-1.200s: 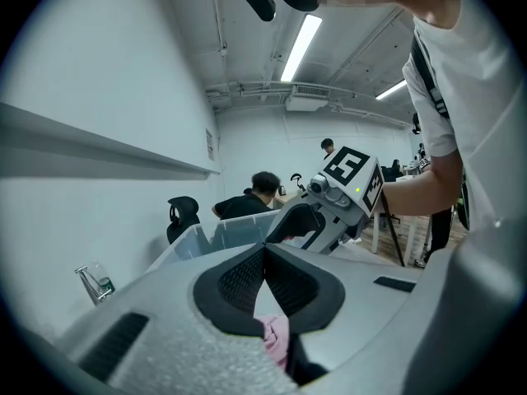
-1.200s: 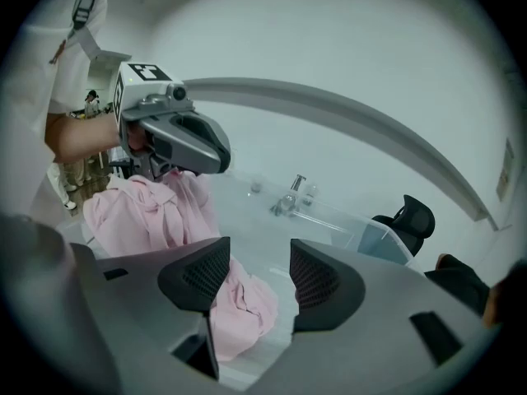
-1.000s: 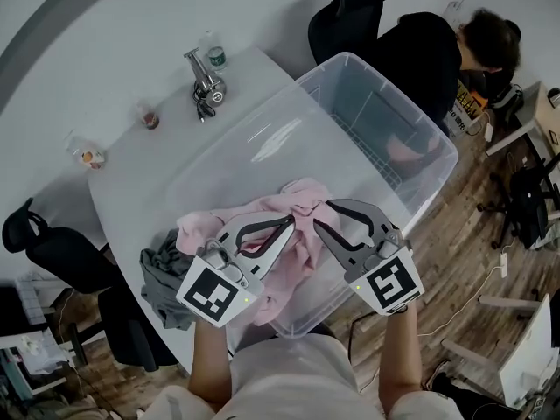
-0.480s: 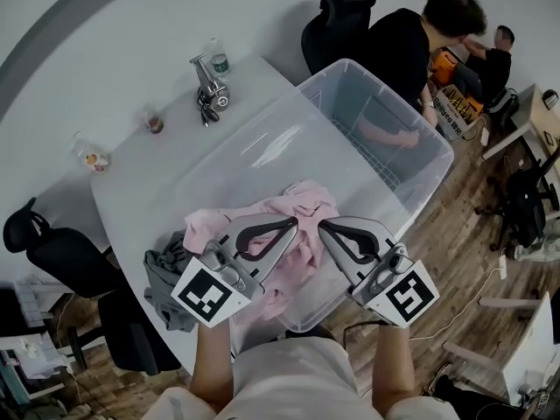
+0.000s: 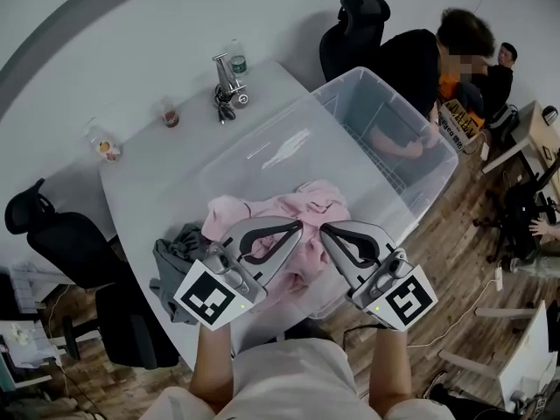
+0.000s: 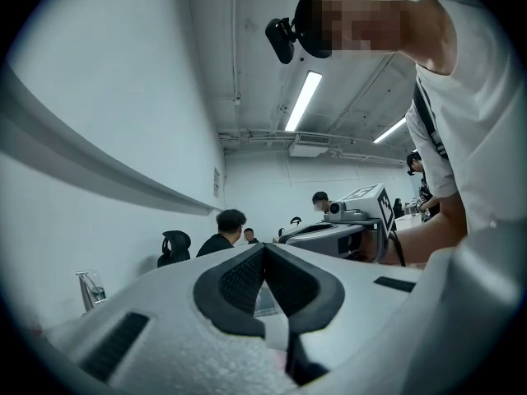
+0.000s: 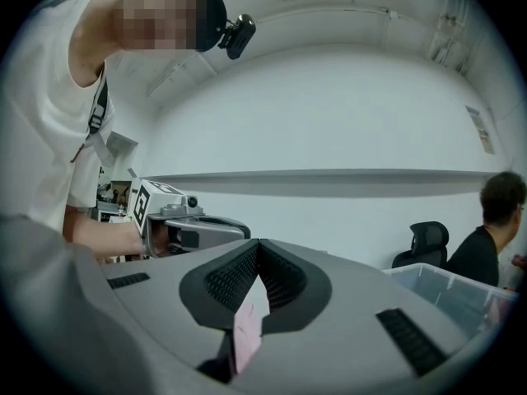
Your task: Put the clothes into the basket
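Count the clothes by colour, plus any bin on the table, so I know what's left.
pink garment: 1
grey garment: 1
clear plastic bin: 1
Total: 3

Clothes [image 5: 293, 217] drape the basket [image 5: 352, 72] rim (basket on table [image 5: 149, 178]).

Counter: a white rectangular counter [image 5: 149, 178] carries the small items at its far end.
Metal piece: a shiny silver upright fixture [image 5: 229, 70], with a dark bunch of small objects [image 5: 225, 105] just beside its base.
Bottle: a clear plastic bottle with a green label [image 5: 238, 56], just behind the fixture.
Jars: a small clear glass with red contents [image 5: 171, 115]; a clear container with orange contents [image 5: 105, 145] near the left corner.
Chairs: two black office chairs, one at the far side [image 5: 354, 20], one at the left [image 5: 52, 234].
Person: a seated figure in a dark top [image 5: 413, 59], beside the far chair.
Floor: brown wood planks [image 5: 464, 261].
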`<action>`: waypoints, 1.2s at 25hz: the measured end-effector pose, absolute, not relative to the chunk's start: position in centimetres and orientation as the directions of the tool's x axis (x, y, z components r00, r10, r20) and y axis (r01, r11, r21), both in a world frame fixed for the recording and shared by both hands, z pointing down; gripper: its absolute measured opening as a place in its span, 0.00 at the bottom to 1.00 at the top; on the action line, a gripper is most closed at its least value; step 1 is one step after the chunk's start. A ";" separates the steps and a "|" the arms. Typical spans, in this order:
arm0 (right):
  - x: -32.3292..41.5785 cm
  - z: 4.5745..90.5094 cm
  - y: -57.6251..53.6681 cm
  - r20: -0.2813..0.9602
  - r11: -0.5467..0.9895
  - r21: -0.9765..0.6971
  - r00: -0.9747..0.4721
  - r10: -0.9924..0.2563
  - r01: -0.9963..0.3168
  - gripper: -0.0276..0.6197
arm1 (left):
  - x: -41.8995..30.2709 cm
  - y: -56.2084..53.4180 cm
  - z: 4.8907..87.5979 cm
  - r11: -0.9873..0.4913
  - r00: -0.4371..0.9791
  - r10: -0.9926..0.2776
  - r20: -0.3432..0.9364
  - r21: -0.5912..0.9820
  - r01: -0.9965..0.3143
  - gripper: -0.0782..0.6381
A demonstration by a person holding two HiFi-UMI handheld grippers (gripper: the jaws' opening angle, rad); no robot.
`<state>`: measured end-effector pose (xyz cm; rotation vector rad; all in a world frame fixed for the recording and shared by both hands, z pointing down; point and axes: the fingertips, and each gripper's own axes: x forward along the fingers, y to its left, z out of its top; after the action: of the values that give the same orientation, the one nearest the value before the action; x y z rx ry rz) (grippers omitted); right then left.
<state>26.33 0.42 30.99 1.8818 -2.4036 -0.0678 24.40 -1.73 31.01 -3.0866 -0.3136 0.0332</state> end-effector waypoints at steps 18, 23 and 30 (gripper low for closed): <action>10.9 30.5 -5.5 0.064 0.511 0.115 -0.507 -0.860 -0.852 0.05 | 8.9 -6.4 30.7 -0.996 0.997 -0.069 -0.020 -0.058 -0.070 0.12; 6.3 31.2 -7.3 0.105 0.580 0.138 -0.570 -0.815 -0.803 0.05 | 4.0 -8.0 31.4 -0.986 0.987 -0.161 -0.009 -0.048 -0.162 0.12; 1.2 33.6 -9.5 0.203 0.635 0.167 -0.604 -0.771 -0.754 0.05 | -1.2 -9.5 32.9 -0.967 0.968 -0.251 0.007 -0.042 -0.251 0.12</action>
<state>1.19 -9.52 33.65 1.2383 -2.6023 -0.0928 -1.24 -9.46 32.90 -3.0758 0.3927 -0.0190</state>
